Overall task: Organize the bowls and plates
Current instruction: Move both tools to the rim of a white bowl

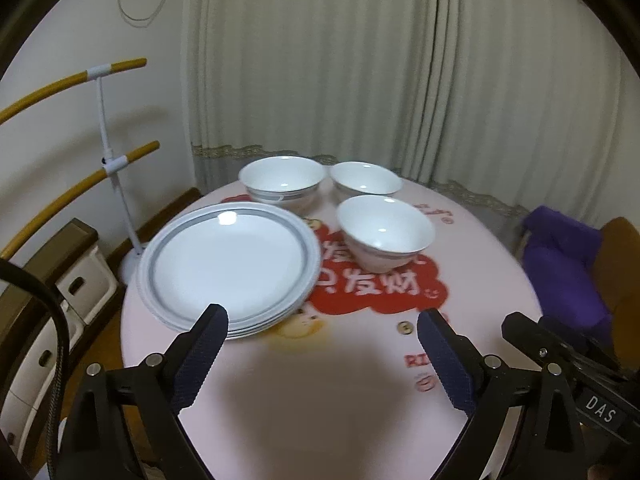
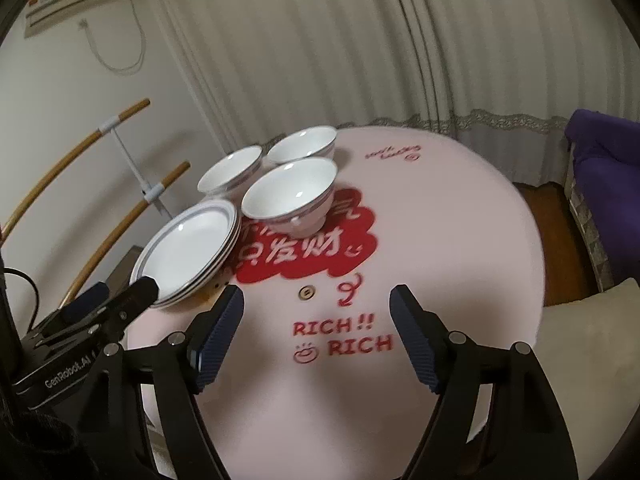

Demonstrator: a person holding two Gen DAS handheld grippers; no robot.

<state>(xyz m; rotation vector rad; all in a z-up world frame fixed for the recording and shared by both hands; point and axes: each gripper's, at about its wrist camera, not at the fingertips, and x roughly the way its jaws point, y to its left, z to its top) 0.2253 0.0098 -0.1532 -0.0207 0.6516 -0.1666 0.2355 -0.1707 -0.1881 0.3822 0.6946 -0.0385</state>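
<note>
A stack of white plates with grey rims [image 1: 228,264] sits on the left of the round pink table [image 1: 320,392]; it also shows in the right wrist view [image 2: 188,252]. Three white bowls stand behind and beside it: a near one [image 1: 384,232] [image 2: 292,196], a far left one [image 1: 282,180] [image 2: 230,174] and a far right one [image 1: 366,182] [image 2: 304,146]. My left gripper [image 1: 322,320] is open and empty, its left finger just in front of the plate stack. My right gripper [image 2: 316,300] is open and empty above the table's front.
A white stand with curved wooden bars [image 1: 108,160] stands left of the table. A purple cloth on a chair [image 1: 568,260] is at the right. Curtains [image 1: 360,60] hang behind. Drawers [image 1: 80,284] sit low at the left.
</note>
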